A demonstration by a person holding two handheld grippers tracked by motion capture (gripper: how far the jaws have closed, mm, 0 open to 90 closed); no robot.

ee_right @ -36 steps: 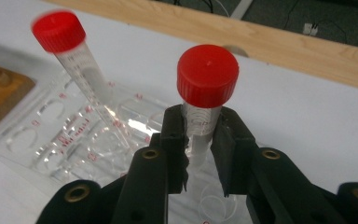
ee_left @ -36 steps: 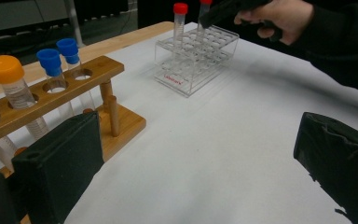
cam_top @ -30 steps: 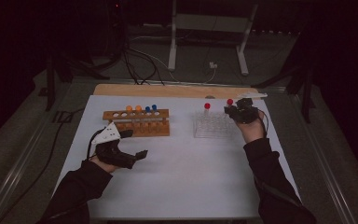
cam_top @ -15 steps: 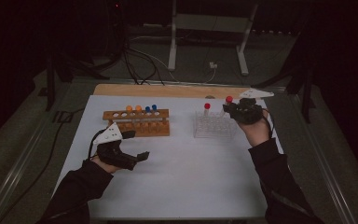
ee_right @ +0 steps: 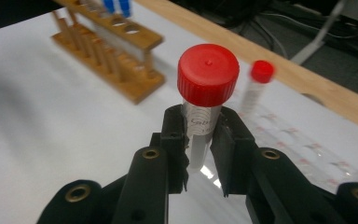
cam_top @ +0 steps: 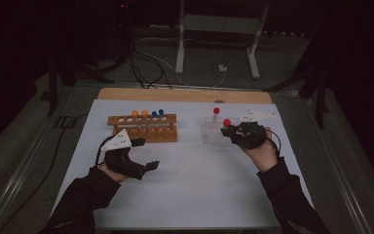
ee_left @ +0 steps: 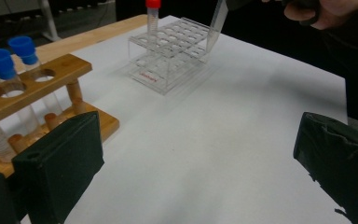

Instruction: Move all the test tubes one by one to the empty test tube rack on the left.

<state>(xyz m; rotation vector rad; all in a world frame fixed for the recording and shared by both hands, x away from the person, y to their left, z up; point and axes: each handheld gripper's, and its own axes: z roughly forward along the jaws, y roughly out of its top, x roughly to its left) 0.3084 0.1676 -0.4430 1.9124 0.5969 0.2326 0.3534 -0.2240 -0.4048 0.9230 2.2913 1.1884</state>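
Observation:
My right gripper is shut on a clear tube with a red cap, gripping it just under the cap. In the high view this gripper holds the tube at the right side of the clear plastic rack. From the left gripper view the held tube leans, its lower end by the rack's top edge. A second red-capped tube stands upright in that rack. My left gripper hovers open over the white mat, nothing between its jaws.
A wooden rack with orange-capped and blue-capped tubes stands left of the clear rack, just beyond my left gripper. A wooden board borders the mat's far edge. Cables and a stand's legs lie beyond the table.
My right gripper has carried the red-capped tube leftwards and nearer to the person, to the clear rack's right side. The left gripper has stayed put.

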